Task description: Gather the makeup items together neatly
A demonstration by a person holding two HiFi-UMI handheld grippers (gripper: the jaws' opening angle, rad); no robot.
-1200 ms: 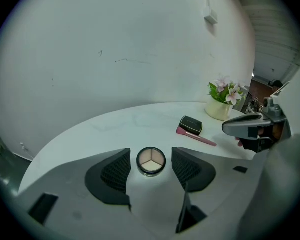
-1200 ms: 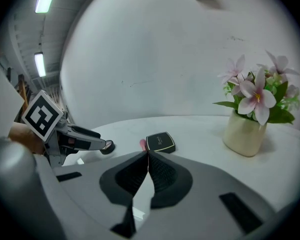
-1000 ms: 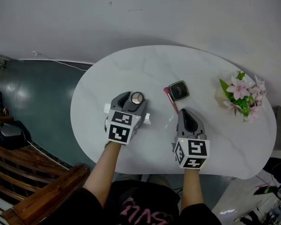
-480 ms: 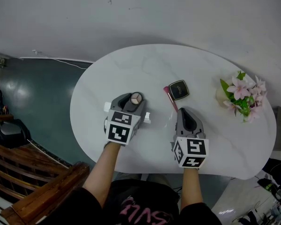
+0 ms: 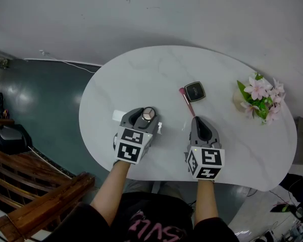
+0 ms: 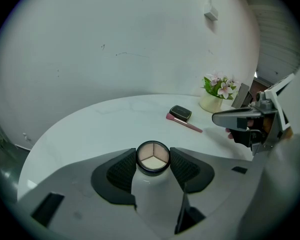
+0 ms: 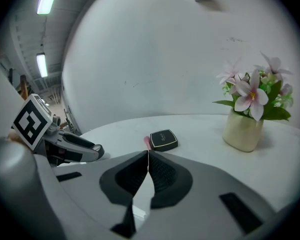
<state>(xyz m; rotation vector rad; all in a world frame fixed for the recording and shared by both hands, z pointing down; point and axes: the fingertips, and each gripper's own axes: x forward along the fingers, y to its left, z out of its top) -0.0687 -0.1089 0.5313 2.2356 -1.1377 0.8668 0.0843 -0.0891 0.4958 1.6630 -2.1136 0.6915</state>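
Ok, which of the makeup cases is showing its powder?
The round pot the left gripper has just closed on: three beige shades show. The square black compact by the pink brush is shut.

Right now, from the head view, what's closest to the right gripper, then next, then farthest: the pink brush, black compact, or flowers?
1. Pink brush: just ahead of the right gripper.
2. Black compact: beside the brush's far end.
3. Flowers: far off to the right.
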